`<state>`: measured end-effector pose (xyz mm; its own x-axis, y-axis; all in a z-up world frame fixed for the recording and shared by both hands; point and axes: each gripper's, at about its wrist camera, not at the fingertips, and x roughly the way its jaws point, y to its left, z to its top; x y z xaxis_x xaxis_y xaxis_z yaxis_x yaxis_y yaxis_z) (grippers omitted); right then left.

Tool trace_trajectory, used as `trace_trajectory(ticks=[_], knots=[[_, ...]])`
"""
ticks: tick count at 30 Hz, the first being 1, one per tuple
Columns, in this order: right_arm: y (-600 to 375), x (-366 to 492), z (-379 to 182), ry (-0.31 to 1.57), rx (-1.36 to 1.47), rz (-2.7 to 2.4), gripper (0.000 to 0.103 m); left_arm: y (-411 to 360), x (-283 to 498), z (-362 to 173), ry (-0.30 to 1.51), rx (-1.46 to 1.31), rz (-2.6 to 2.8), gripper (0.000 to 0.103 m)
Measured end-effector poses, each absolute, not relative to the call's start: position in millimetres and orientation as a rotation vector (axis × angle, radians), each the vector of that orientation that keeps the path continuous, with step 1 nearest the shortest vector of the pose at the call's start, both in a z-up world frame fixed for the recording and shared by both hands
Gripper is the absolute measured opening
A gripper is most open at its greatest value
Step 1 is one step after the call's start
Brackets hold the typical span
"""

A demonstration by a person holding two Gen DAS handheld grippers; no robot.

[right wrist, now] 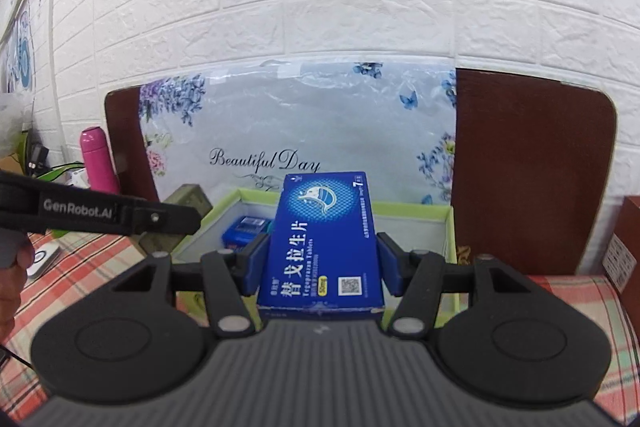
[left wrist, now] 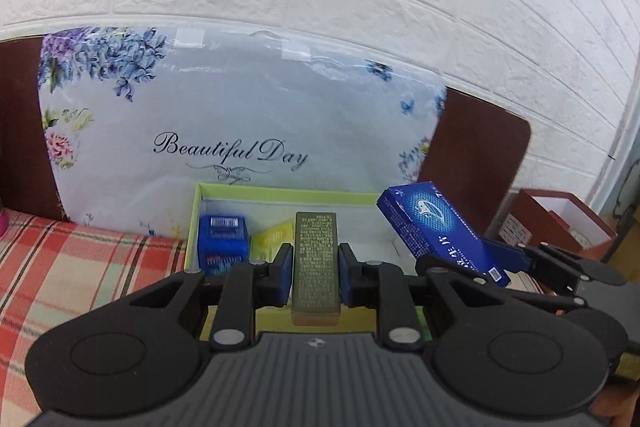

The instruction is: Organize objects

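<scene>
My left gripper [left wrist: 315,261] is shut on a narrow olive-green box [left wrist: 315,259] with small gold print, held lengthwise above the near edge of a green-rimmed open box [left wrist: 280,191]. Inside that box stand a small blue box [left wrist: 222,241] and a yellow box [left wrist: 272,237]. My right gripper [right wrist: 322,259] is shut on a flat blue medicine box [right wrist: 324,243], held over the same green-rimmed box [right wrist: 408,207]. In the left wrist view the blue medicine box [left wrist: 436,227] shows tilted at the right. The olive-green box [right wrist: 192,201] shows at the left of the right wrist view.
A floral "Beautiful Day" bag [left wrist: 240,115] leans on a brown headboard [right wrist: 528,171] against the white brick wall. Plaid cloth [left wrist: 80,267] covers the surface. A pink bottle [right wrist: 98,161] stands at the left, a red-brown open box [left wrist: 560,223] at the right.
</scene>
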<state>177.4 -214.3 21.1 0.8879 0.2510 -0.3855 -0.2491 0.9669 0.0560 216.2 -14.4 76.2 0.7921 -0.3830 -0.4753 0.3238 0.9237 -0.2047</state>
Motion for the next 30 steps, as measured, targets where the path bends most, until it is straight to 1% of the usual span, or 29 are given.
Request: trace_trajectory(ticks=[4, 8, 9, 10, 11, 12, 13, 15, 16, 17, 19, 24, 30], knots=[[-206.7, 213.5, 16.8, 0.41, -0.006, 0.24, 0.056, -15.7, 247.9, 71.2, 0.551, -0.104, -0.356, 0.024], [-198.0, 245.2, 3.3, 0.432, -0.016, 0.232, 0.057, -16.7, 272.4, 54.9, 0.566, -0.085, -0.339, 0.024], [-196.0, 253.1, -2.6, 0.446, -0.017, 0.241, 0.057, -16.5, 277.1, 48.6, 0.567, -0.077, -0.337, 0.036], [-194.4, 260.9, -9.3, 0.468, -0.023, 0.259, 0.065, -15.9, 281.5, 42.3, 0.584, -0.068, -0.326, 0.066], [-192.8, 266.8, -16.3, 0.499, -0.035, 0.266, 0.082, -14.4, 282.7, 35.5, 0.599, -0.057, -0.298, 0.074], [-191.9, 268.2, -22.5, 0.518, -0.051, 0.256, 0.084, -12.1, 279.9, 30.5, 0.596, -0.045, -0.277, 0.074], [-192.7, 265.1, -26.3, 0.515, -0.066, 0.248, 0.084, -9.1, 275.4, 27.3, 0.586, -0.034, -0.276, 0.074], [-197.7, 246.3, -30.0, 0.453, -0.084, 0.219, 0.087, -2.9, 262.9, 24.1, 0.562, -0.029, -0.29, 0.074], [-201.0, 235.4, -29.8, 0.416, -0.078, 0.205, 0.096, -0.7, 257.3, 24.0, 0.551, -0.033, -0.295, 0.074], [-205.1, 225.8, -29.8, 0.387, -0.063, 0.191, 0.103, 0.0, 251.3, 24.9, 0.544, -0.035, -0.294, 0.074], [-212.5, 210.7, -29.4, 0.366, -0.032, 0.173, 0.103, 0.5, 241.1, 27.8, 0.546, -0.038, -0.279, 0.074], [-225.9, 184.2, -16.6, 0.388, 0.013, 0.164, 0.103, 1.6, 211.3, 41.4, 0.577, -0.088, -0.281, 0.074], [-248.5, 133.5, 5.7, 0.373, 0.108, 0.171, 0.103, 3.6, 153.2, 48.8, 0.564, -0.088, -0.293, 0.075]])
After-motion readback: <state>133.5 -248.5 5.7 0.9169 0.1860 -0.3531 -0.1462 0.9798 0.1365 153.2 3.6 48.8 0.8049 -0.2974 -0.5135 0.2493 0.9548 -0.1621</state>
